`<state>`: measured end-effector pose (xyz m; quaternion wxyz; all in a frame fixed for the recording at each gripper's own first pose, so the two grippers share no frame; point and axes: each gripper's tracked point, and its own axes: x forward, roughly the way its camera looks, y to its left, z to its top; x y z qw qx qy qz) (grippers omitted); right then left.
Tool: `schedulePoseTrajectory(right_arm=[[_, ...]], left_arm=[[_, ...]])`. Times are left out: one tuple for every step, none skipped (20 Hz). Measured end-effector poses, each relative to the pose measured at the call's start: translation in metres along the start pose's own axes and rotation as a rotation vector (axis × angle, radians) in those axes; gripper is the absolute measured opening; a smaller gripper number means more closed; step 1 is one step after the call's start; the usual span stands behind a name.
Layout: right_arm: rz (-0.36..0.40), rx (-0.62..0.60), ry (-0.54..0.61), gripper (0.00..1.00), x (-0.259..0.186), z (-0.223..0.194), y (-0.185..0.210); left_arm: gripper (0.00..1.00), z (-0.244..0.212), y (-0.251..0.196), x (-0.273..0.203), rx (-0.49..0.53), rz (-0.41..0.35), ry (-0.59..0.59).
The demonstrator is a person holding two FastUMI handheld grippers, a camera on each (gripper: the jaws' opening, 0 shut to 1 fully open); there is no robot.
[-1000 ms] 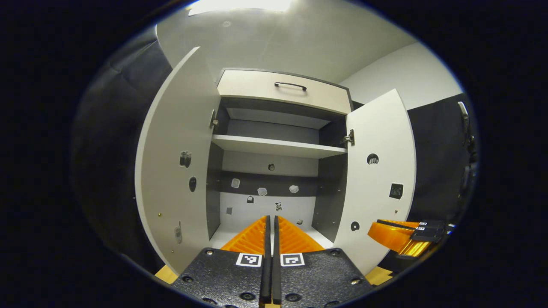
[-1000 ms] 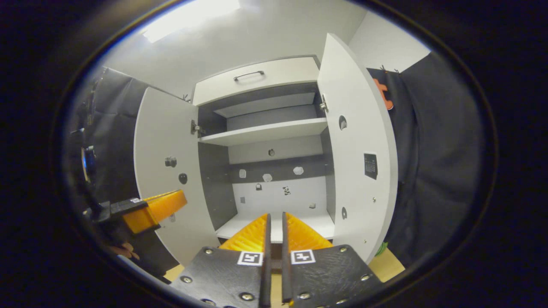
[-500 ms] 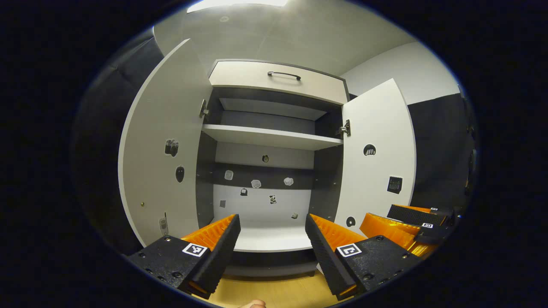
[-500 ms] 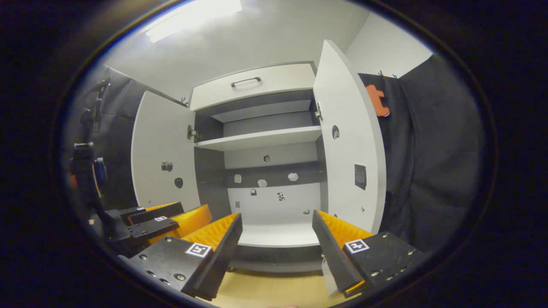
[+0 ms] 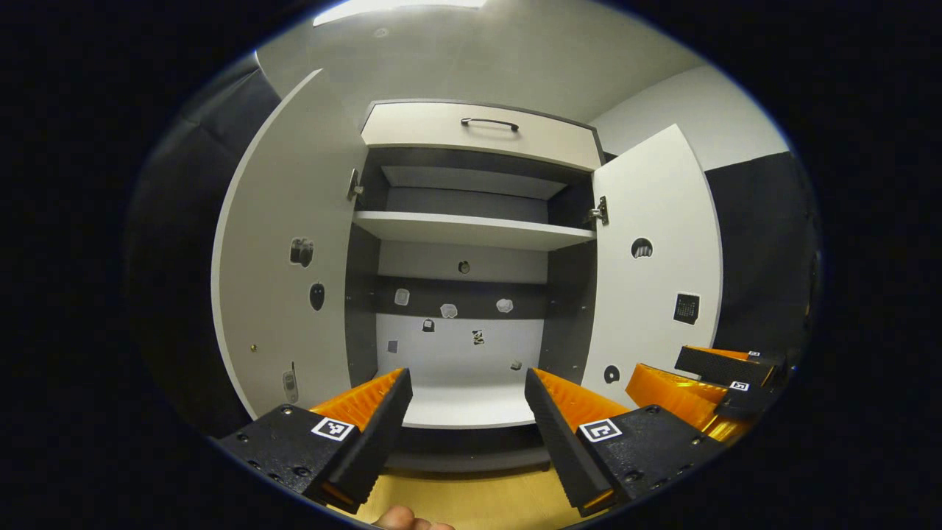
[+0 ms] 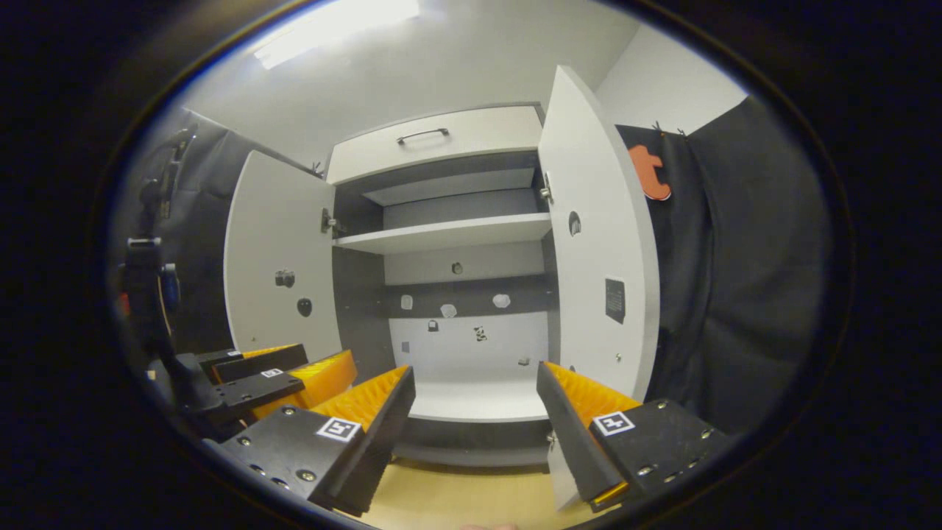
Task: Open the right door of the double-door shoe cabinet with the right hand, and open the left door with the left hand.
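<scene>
**Both cabinet doors stand open; both grippers hang back, empty**

Left gripper view: The shoe cabinet (image 5: 471, 294) faces the camera with its left door (image 5: 287, 265) swung out wide and its right door (image 5: 651, 272) swung out on the far side, so the shelf (image 5: 471, 230) and the pale floor of the lower compartment are laid bare. Above them the drawer (image 5: 478, 136) with its dark handle is shut. The left gripper (image 5: 467, 401) is held low and square to the opening, well apart from both doors; I judge it is kept there because nothing is left for it to pull. Its jaws are spread wide, with nothing between them and touching nothing. The right gripper (image 5: 706, 375) sits low at the right, just before the right door's lower edge.

Right gripper view: The same cabinet shows with the right door (image 6: 600, 243) nearest and edge-on, the left door (image 6: 276, 258) beyond. The right gripper (image 6: 475, 401) points into the open compartment, clear of the door beside it. Its jaws are parted wide and hold nothing. The left gripper (image 6: 276, 372) is low at the left, in front of the left door; whether it touches the panel I cannot tell. By the look of it, the task is done.
</scene>
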<state>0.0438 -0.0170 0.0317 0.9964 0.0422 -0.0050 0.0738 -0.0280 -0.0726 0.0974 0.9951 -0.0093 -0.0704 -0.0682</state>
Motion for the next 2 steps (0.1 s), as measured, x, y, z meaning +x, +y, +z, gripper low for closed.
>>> schedulePoseTrajectory(right_arm=[[0.002,-0.012,-0.002,0.99,-0.0021,0.0022,-0.0046],[0.007,-0.023,-0.004,0.94,-0.0037,0.0040,-0.0092]], left_arm=[[0.95,0.0006,-0.0064,0.0019,0.003,0.007,-0.003],[0.95,0.0024,-0.0121,0.0016,0.007,0.010,-0.006]])
